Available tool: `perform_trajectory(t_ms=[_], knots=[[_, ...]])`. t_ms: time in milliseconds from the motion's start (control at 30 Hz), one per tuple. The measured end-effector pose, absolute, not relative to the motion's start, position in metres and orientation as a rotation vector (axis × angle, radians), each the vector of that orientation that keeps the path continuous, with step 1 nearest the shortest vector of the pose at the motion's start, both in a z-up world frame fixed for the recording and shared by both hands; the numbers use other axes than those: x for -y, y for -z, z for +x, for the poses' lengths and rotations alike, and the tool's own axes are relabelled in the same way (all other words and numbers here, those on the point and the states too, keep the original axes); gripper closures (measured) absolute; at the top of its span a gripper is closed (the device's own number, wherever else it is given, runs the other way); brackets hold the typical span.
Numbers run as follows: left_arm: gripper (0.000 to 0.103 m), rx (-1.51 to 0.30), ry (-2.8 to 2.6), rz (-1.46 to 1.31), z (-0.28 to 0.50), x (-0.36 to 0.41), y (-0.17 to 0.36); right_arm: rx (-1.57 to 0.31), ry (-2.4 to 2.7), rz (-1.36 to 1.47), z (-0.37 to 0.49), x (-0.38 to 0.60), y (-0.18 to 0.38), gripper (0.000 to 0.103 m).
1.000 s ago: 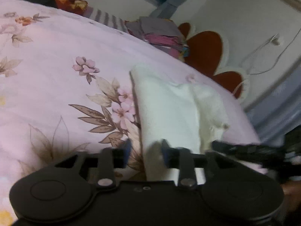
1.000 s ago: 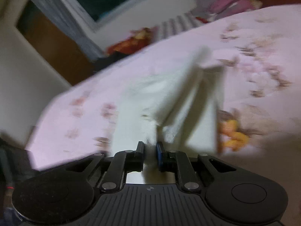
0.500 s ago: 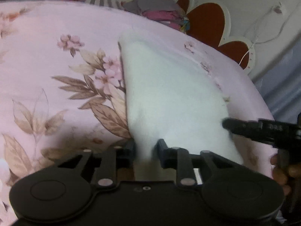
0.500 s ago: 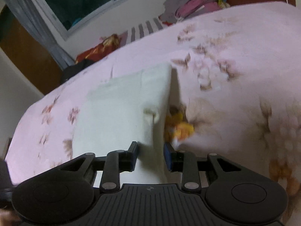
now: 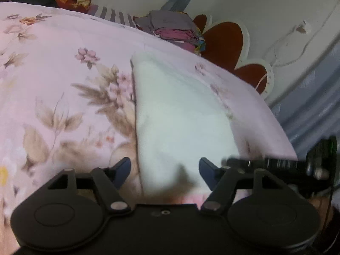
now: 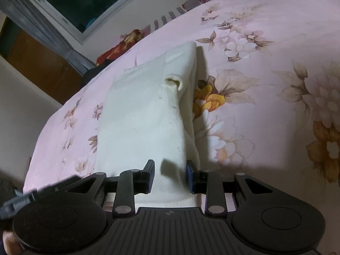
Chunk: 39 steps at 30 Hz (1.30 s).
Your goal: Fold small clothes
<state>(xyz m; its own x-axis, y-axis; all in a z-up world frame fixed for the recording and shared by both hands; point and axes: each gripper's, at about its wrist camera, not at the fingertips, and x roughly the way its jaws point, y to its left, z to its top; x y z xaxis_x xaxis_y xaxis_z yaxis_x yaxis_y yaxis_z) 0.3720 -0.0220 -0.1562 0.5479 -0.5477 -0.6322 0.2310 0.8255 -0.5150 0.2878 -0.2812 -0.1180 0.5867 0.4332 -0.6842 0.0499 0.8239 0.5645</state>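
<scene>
A small cream-white garment (image 5: 180,110) lies folded on the pink floral bed sheet (image 5: 53,74). My left gripper (image 5: 164,170) sits low at its near end. Its jaws are opening, and the cloth's left edge lies between the blue pads untouched. In the right wrist view the garment (image 6: 140,116) shows a long fold down its right side with a small cuff opening. My right gripper (image 6: 170,172) straddles that fold at the near hem, open, with its pads not pressing the cloth. The right tool's black finger (image 5: 265,162) shows just right of the left gripper.
A stack of folded clothes (image 5: 176,29) sits at the bed's far end by a headboard with red hearts (image 5: 223,40). Red fabric (image 5: 63,0) and a striped cloth (image 5: 114,16) lie beyond. The bed edge (image 5: 282,131) drops off on the right. A window (image 6: 85,0) and a wooden door (image 6: 31,63) stand behind.
The garment, held up with a hanging fold a second ago, now lies flat and folded on the bed. Both grippers have let go; the left jaws spread wide and the right jaws widened.
</scene>
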Motion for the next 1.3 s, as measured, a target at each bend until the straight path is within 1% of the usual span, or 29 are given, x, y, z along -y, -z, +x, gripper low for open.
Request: perform_trajectory(t_ms=[33, 67, 167, 300, 367, 433, 500, 533, 567, 600, 700, 733, 767, 800, 833, 900, 967, 1000, 1033, 1067, 1100, 1133, 1167, 1200, 1300], knots=[[0.051, -0.890, 0.468, -0.394, 0.366, 0.021, 0.161, -0.925, -0.238, 0.591, 0.287, 0.282, 0.118, 0.072], [0.053, -0.902, 0.459, -0.380, 0.361, 0.021, 0.165, -0.921, -0.240, 0.608, 0.286, 0.284, 0.118, 0.072], [0.054, -0.886, 0.429, -0.285, 0.350, 0.028, 0.167, -0.920, -0.237, 0.623, 0.285, 0.287, 0.117, 0.072], [0.062, -0.843, 0.393, -0.238, 0.352, 0.039, 0.166, -0.929, -0.244, 0.676, 0.283, 0.291, 0.121, 0.072], [0.067, -0.827, 0.350, -0.221, 0.356, 0.044, 0.168, -0.930, -0.237, 0.687, 0.282, 0.291, 0.122, 0.072], [0.085, -0.777, 0.343, -0.211, 0.354, 0.048, 0.167, -0.930, -0.238, 0.672, 0.282, 0.288, 0.121, 0.072], [0.089, -0.745, 0.335, -0.193, 0.349, 0.054, 0.167, -0.942, -0.226, 0.642, 0.284, 0.284, 0.121, 0.072], [0.091, -0.733, 0.323, -0.199, 0.347, 0.055, 0.166, -0.941, -0.216, 0.629, 0.284, 0.282, 0.120, 0.074], [0.091, -0.715, 0.317, -0.226, 0.343, 0.053, 0.164, -0.938, -0.214, 0.617, 0.283, 0.281, 0.119, 0.089], [0.091, -0.692, 0.310, -0.267, 0.339, 0.050, 0.162, -0.938, -0.225, 0.609, 0.282, 0.279, 0.118, 0.099], [0.093, -0.603, 0.301, -0.433, 0.329, 0.030, 0.159, -0.903, -0.274, 0.633, 0.272, 0.280, 0.108, 0.101], [0.093, -0.612, 0.285, -0.466, 0.329, 0.025, 0.161, -0.879, -0.295, 0.642, 0.268, 0.280, 0.105, 0.101], [0.093, -0.662, 0.263, -0.475, 0.332, 0.022, 0.168, -0.861, -0.316, 0.623, 0.264, 0.278, 0.106, 0.101], [0.093, -0.699, 0.245, -0.470, 0.335, 0.020, 0.174, -0.913, -0.279, 0.569, 0.267, 0.275, 0.116, 0.101], [0.093, -0.717, 0.243, -0.479, 0.335, 0.019, 0.178, -0.976, -0.242, 0.567, 0.271, 0.276, 0.130, 0.101], [0.093, -0.729, 0.248, -0.483, 0.333, 0.018, 0.179, -0.958, -0.253, 0.645, 0.271, 0.286, 0.139, 0.101], [0.080, -0.743, 0.248, -0.474, 0.331, 0.016, 0.175, -0.951, -0.266, 0.602, 0.271, 0.284, 0.131, 0.101], [0.061, -0.763, 0.244, -0.478, 0.329, 0.011, 0.174, -0.930, -0.271, 0.582, 0.270, 0.284, 0.125, 0.101], [0.053, -0.769, 0.234, -0.490, 0.326, 0.004, 0.172, -0.901, -0.255, 0.550, 0.268, 0.285, 0.117, 0.097], [0.052, -0.735, 0.227, -0.503, 0.320, -0.005, 0.164, -0.871, -0.223, 0.510, 0.267, 0.286, 0.109, 0.080], [0.050, -0.708, 0.238, -0.510, 0.319, -0.009, 0.159, -0.847, -0.208, 0.497, 0.268, 0.290, 0.104, 0.070], [0.050, -0.698, 0.247, -0.499, 0.326, -0.013, 0.152, -0.813, -0.217, 0.518, 0.272, 0.297, 0.098, 0.066], [0.049, -0.689, 0.254, -0.486, 0.335, -0.014, 0.146, -0.797, -0.225, 0.541, 0.279, 0.302, 0.096, 0.066], [0.046, -0.677, 0.265, -0.479, 0.349, -0.013, 0.142, -0.794, -0.213, 0.553, 0.289, 0.305, 0.096, 0.066], [0.042, -0.680, 0.291, -0.447, 0.399, 0.002, 0.137, -0.768, -0.182, 0.598, 0.327, 0.311, 0.095, 0.066]])
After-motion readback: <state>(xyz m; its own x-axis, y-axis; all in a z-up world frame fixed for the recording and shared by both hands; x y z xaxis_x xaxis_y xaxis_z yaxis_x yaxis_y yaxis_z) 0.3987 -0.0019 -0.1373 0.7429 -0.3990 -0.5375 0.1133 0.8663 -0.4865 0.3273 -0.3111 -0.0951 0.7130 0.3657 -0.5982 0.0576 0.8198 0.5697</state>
